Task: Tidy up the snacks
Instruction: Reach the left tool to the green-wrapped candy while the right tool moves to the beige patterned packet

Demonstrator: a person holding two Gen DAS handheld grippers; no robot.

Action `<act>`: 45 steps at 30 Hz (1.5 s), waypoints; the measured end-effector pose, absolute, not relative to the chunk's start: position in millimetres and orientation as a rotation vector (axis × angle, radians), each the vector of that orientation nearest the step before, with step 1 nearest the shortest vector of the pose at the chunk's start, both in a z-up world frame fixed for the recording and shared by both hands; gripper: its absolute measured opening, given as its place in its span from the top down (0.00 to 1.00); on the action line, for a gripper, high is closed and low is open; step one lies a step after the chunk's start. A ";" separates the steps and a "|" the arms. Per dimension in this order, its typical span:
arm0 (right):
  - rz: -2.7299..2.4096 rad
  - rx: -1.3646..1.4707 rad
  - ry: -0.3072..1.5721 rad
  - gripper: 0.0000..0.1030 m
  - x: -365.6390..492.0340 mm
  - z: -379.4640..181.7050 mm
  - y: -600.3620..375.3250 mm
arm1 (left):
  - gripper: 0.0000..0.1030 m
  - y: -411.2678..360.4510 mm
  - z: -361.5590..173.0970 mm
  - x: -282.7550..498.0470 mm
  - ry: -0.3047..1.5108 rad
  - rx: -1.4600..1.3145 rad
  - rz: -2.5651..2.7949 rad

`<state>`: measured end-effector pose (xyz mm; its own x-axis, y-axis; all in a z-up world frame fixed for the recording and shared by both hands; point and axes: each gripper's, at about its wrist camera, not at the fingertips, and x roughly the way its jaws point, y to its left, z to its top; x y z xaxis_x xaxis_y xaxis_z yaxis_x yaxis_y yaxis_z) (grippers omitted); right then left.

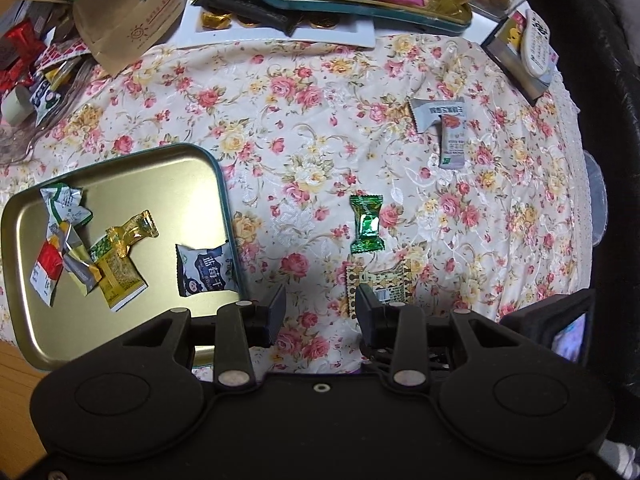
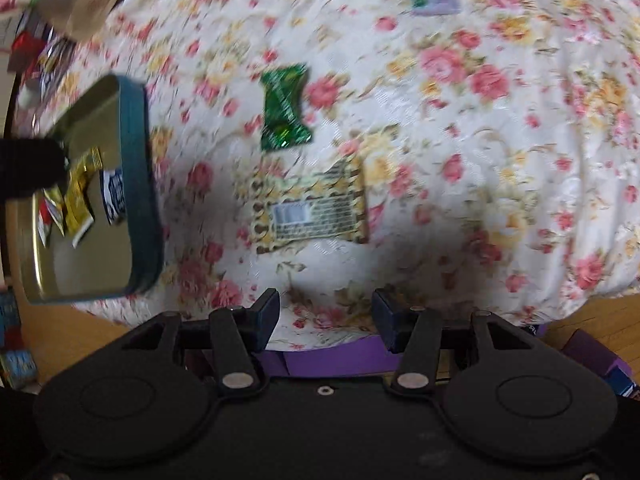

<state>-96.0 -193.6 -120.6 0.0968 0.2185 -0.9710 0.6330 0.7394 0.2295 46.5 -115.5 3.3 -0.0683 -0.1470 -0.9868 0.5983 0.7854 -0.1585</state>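
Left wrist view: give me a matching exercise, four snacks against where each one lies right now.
1. green candy
2. blue packet
3. grey sachet
4. leopard-print packet

A. inside the tin tray, by its right rim
B. on the cloth, partly behind the left gripper
C. on the cloth, middle, just above the leopard-print packet
D. on the cloth, upper right

Pairs: 1-C, 2-A, 3-D, 4-B

Both wrist cameras look steeply down at the rose-patterned tablecloth (image 1: 320, 140), the right one nearer. Both catch the green foil-wrapped candy (image 1: 366, 224) (image 2: 285, 108) at twelve o'clock and the gold metal tray (image 1: 24, 280) (image 2: 108, 264) toward nine.
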 end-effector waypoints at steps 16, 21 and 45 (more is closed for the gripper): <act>-0.782 0.694 1.146 0.48 -68.2 -109.9 -281.6 | 0.55 -130.8 -34.0 52.9 1.451 0.238 -0.569; -0.791 0.922 1.091 0.48 -85.9 -99.7 -311.8 | 0.55 -143.7 -60.5 43.2 1.427 0.199 -0.588; -0.757 1.066 0.915 0.48 -106.1 -24.8 -332.8 | 0.55 -154.5 -81.5 -11.8 1.052 0.617 -0.804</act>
